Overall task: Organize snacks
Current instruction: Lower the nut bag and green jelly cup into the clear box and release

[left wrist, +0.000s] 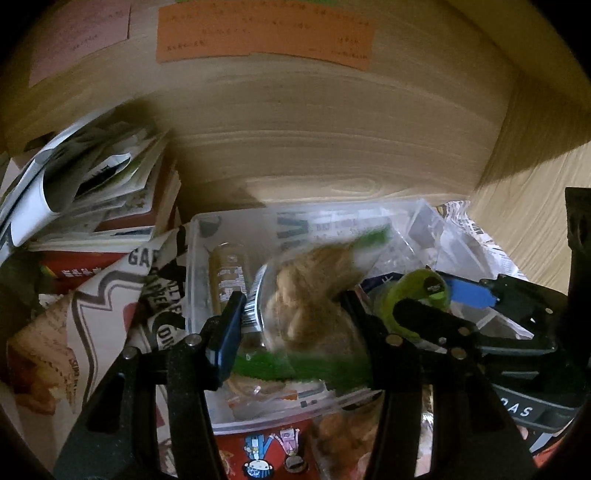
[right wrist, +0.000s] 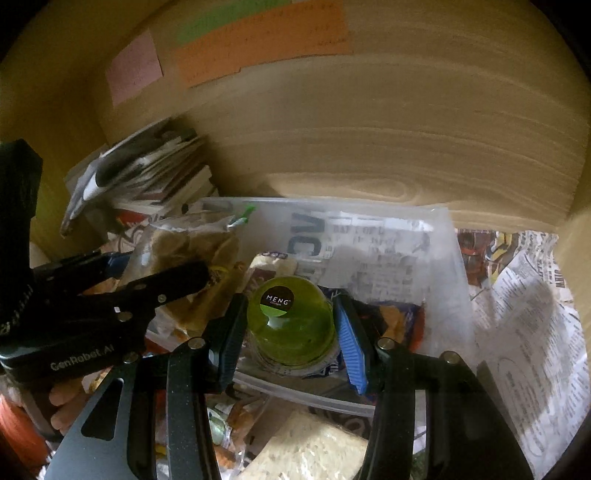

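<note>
A clear bag of brown snacks (left wrist: 314, 295) with a green band fills the gap of my left gripper (left wrist: 291, 321). It touches both fingers and looks blurred. It hangs over a clear plastic bin (left wrist: 192, 266). My right gripper (right wrist: 291, 339) is shut on a green jelly cup (right wrist: 291, 325) with a dark round label, just above the same bin (right wrist: 458, 280). In the left wrist view the cup (left wrist: 417, 295) and the right gripper (left wrist: 424, 314) sit close on the right. The left gripper (right wrist: 166, 284) and its bag (right wrist: 192, 254) show at the left of the right wrist view.
A brown bottle (left wrist: 227, 273) and wrapped packs (right wrist: 399, 314) lie in the bin. Stacked books and magazines (left wrist: 92, 192) stand at the left. A wooden back wall carries an orange note (left wrist: 258, 33). Newsprint-patterned cloth (right wrist: 524, 295) covers the surface. A pale packet (right wrist: 310, 450) lies in front.
</note>
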`<state>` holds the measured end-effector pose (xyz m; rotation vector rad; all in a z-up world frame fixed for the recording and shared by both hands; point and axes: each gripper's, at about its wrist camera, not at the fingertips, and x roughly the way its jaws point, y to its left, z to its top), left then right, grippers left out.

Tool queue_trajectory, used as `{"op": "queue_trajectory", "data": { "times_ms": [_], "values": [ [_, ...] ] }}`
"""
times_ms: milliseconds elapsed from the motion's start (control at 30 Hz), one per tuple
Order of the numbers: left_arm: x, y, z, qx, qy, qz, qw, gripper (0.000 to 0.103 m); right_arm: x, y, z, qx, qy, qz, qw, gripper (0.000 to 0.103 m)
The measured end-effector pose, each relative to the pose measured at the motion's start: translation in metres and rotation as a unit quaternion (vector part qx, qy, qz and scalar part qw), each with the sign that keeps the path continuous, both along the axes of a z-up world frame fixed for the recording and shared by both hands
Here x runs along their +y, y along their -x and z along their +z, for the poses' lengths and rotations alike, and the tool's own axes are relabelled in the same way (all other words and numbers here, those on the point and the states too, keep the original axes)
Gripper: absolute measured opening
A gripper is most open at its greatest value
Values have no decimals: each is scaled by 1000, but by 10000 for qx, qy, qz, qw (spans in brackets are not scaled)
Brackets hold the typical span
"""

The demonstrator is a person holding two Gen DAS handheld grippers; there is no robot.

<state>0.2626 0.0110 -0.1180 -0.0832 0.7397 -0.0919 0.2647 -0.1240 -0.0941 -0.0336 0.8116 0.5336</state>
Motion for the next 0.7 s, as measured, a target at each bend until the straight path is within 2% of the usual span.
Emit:
{"op": "queue_trajectory", "data": {
  "times_ms": [67, 167, 300, 433, 533, 700],
  "values": [
    [0, 1, 2, -42, -59, 21, 10000, 61, 0, 0, 0, -1, 40, -17, 10000, 45],
    [-2, 4, 5, -159, -156, -25, 9997, 64, 0, 0, 5, -77, 65, -47, 9999, 48],
    [3, 15, 16, -278, -103, -10, 9996, 65, -6, 5, 15, -216, 40, -97, 9997, 52],
    [13, 33, 30, -471, -46, 34, 9989, 66, -13, 16, 29, -354, -17, -70, 9993, 52],
    [18, 51, 38, -608, -27, 82, 9981, 71, -18, 28, 37, -483, -17, -65, 9988, 52],
    [24, 77, 37, -645, -53, 152, 9978, 78, -33, 51, 45, -612, -10, -88, 9981, 52]
  ]
}}
